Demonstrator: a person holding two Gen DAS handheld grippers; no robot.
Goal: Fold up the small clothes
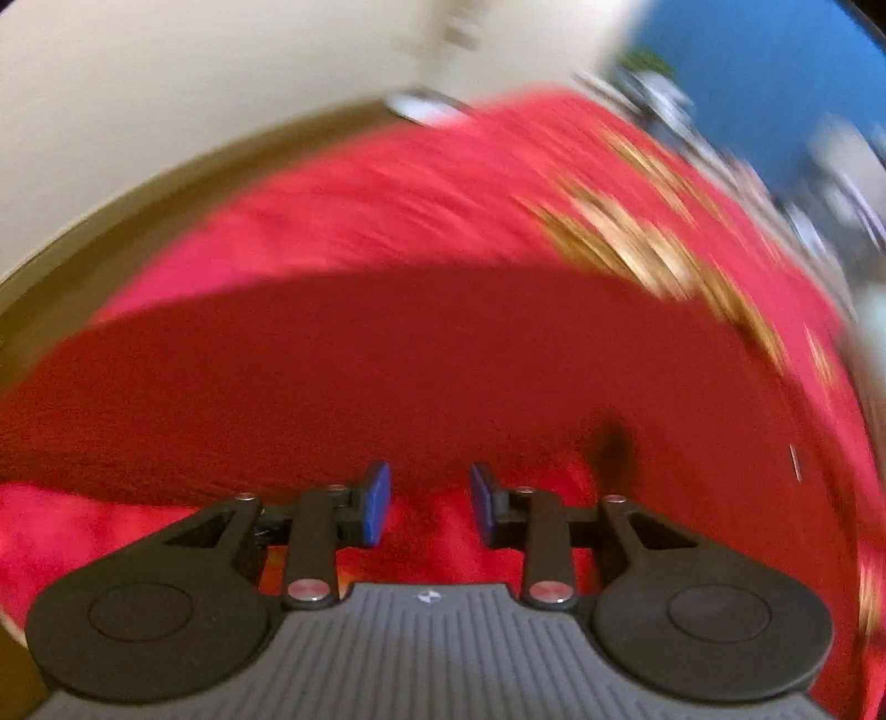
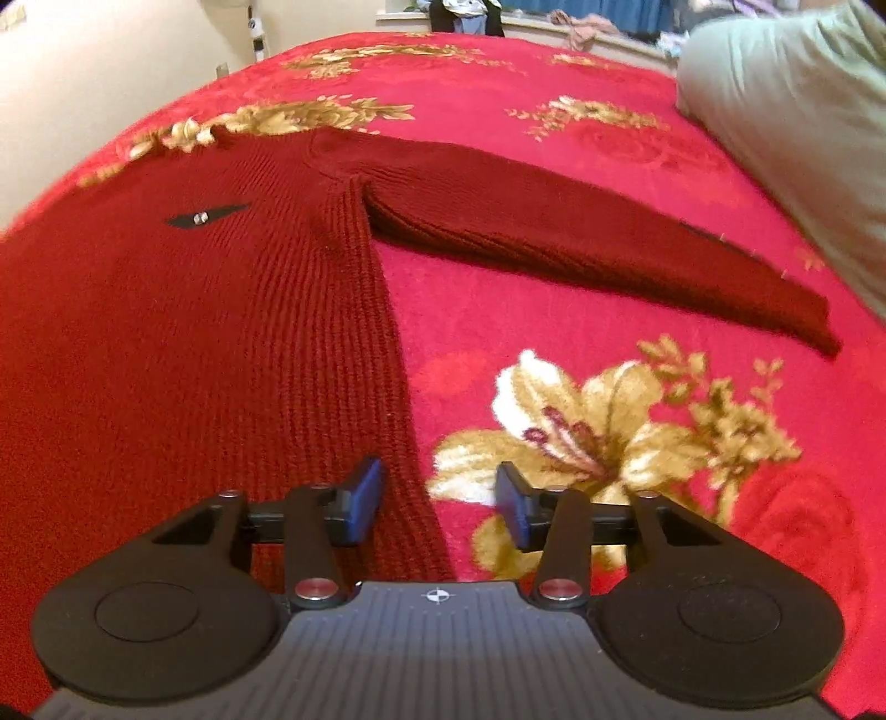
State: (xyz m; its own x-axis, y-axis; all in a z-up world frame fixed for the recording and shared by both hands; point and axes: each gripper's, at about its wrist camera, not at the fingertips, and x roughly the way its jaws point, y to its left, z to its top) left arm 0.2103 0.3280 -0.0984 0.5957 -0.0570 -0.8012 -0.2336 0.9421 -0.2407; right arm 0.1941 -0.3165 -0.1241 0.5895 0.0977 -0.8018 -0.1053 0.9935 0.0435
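Note:
A dark red ribbed knit sweater lies flat on a red floral blanket. Its right sleeve stretches out to the right, and a small black patch with a metal stud sits on its chest. My right gripper is open and empty, low over the sweater's right side edge near the hem. In the blurred left wrist view the sweater fills the middle. My left gripper is open and empty just above the sweater's near edge.
A grey-green pillow lies at the right edge of the bed. Clothes and clutter sit on a ledge beyond the bed's far end. A cream wall and a blue surface show past the blanket.

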